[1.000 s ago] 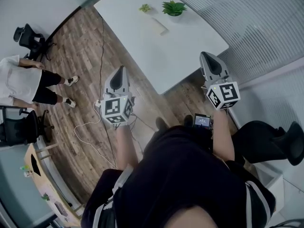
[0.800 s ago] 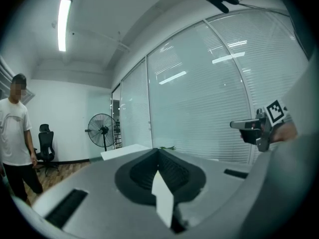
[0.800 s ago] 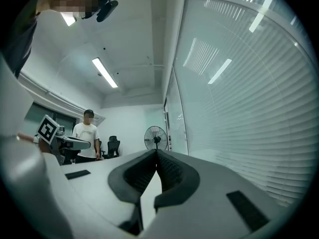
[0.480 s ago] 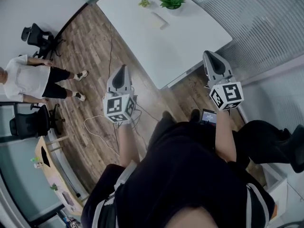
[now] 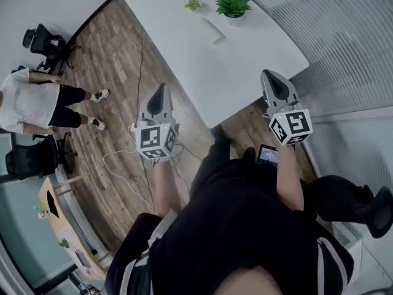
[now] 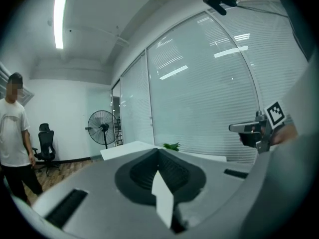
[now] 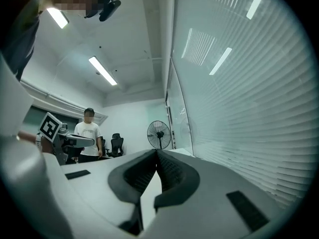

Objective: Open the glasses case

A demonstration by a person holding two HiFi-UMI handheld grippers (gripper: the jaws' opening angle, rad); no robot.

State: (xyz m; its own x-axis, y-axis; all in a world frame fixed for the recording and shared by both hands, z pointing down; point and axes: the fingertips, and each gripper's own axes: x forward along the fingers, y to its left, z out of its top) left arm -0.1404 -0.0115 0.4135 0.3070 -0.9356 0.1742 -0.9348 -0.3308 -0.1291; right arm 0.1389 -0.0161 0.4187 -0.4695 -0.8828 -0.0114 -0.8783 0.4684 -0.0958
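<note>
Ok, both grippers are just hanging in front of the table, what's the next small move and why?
Probably reach both forward over the table toward the pale case beside the potted plant at its far end. The left gripper and right gripper are shut and empty, only near the table's close edge, well short of it.

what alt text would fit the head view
A person in black holds a left gripper and right gripper near the edge of a white table. A pale glasses case lies at its far end by two plants; a bystander stands left.
</note>
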